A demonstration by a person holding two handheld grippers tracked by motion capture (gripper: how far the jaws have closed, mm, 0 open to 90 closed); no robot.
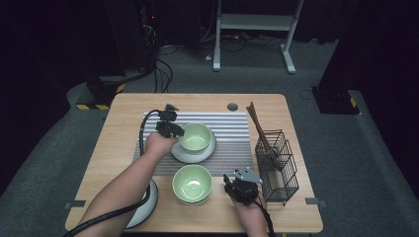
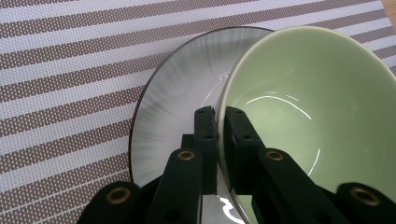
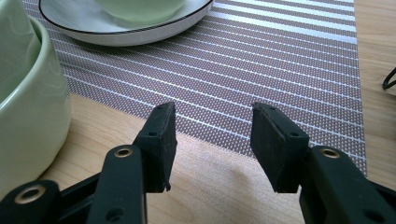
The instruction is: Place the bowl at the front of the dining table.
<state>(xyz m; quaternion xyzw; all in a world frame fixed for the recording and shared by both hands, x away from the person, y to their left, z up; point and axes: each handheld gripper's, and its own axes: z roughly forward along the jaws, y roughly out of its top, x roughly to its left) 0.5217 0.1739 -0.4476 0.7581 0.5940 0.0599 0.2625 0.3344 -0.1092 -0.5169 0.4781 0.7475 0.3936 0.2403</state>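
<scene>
A pale green bowl [image 1: 195,136] [image 2: 308,121] sits on a white plate [image 1: 184,155] [image 2: 182,88] on the striped placemat [image 1: 237,129]. My left gripper [image 1: 174,129] [image 2: 220,122] is shut on this bowl's near-left rim, one jaw inside and one outside. A second green bowl [image 1: 192,182] [image 3: 23,102] stands on the wood in front of the mat. Right of it, my right gripper [image 1: 234,186] [image 3: 212,135] hovers open over the table with nothing between its jaws.
A black wire basket [image 1: 277,165] holding brown chopsticks [image 1: 258,126] stands at the right side of the table. Another white plate [image 1: 146,207] lies near the front left, partly under my left forearm. The wooden table [image 1: 123,113] has bare room at the left.
</scene>
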